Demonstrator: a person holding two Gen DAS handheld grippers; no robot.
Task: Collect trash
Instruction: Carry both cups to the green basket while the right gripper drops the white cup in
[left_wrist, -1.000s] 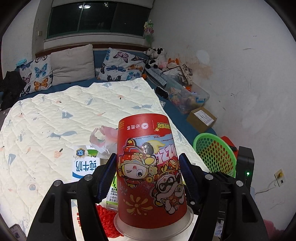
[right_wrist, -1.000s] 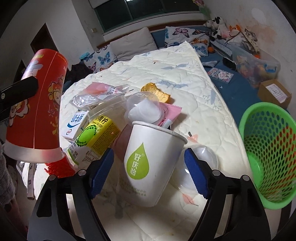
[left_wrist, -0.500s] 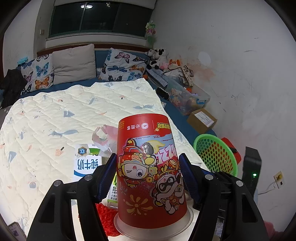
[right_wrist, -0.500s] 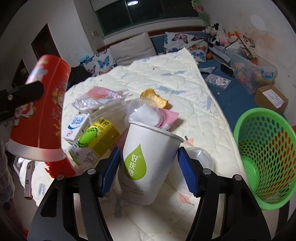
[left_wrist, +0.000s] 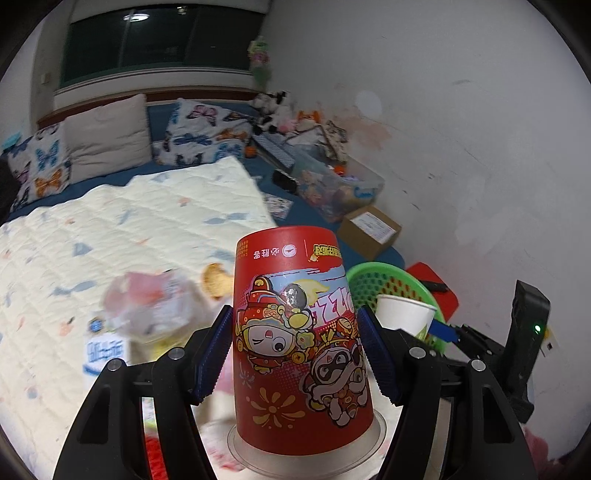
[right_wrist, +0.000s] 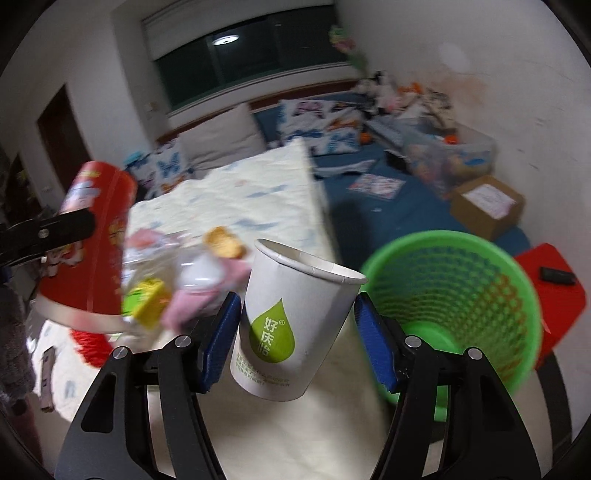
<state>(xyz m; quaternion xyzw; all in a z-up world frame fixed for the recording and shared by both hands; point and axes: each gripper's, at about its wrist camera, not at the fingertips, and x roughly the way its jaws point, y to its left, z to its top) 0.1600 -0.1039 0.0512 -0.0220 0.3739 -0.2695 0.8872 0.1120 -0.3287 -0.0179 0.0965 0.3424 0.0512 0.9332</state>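
In my left gripper (left_wrist: 295, 354) I have the red cup (left_wrist: 297, 343), upside down, its wide rim and clear lid toward me and its narrow base pointing away over the bed. The blue pads (left_wrist: 213, 356) press its printed wall on both sides about halfway along, so this gripper is clamped on it. I judge it to be thin paper and very light, likely empty. The glossy print looks slick and the wall tapers, so a grip nearer the rolled rim would resist slipping better than one near the base. Too hard a squeeze would dent it.

Beyond the red cup, on the quilt (left_wrist: 110, 229), the rest of the litter lies blurred: a plastic bag (left_wrist: 147, 306), a milk carton (left_wrist: 105, 349), a bitten piece of bread (left_wrist: 214, 280).

Further right, my right gripper (right_wrist: 297, 325) carries the white cup (right_wrist: 295, 317), mouth up and tilted toward the green basket (right_wrist: 509, 273). The pads sit against its sides at mid-height, and the cup hangs clear of the quilt, so I take it as held. It looks empty, light and easily crushed. Its matte wall should give more friction than the red one. The stiffest places are the rolled lip and the bottom ring.

The basket stands just right of the bed's edge, its mouth open.
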